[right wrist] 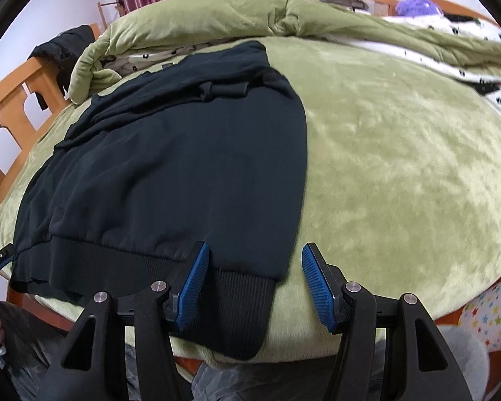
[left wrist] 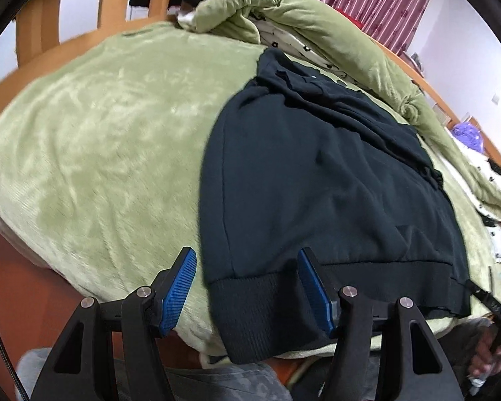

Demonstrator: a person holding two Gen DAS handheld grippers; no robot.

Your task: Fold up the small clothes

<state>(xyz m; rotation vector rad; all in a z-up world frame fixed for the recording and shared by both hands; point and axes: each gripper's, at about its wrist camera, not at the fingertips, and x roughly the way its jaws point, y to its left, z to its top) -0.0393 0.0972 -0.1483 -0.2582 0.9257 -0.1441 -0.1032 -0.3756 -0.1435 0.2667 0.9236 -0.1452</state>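
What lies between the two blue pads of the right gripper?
In the right wrist view, the ribbed cuff of the dark sweatshirt lies between the pads of the right gripper, on the green blanket. The pads stand apart from it.

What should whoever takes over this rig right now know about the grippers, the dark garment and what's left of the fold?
Left gripper: open, nothing held, framing the ribbed hem's left corner.
Right gripper: open, nothing held, framing the right corner of that hem.
Dark sweatshirt: lies on the green blanket, hem toward the near bed edge and hanging slightly over it. Its sides look already folded inward, sleeves gathered near the top.
Done: apparently the side folds.
Left: likely close both grippers on the hem corners and fold the hem up toward the collar; no grasp made yet.
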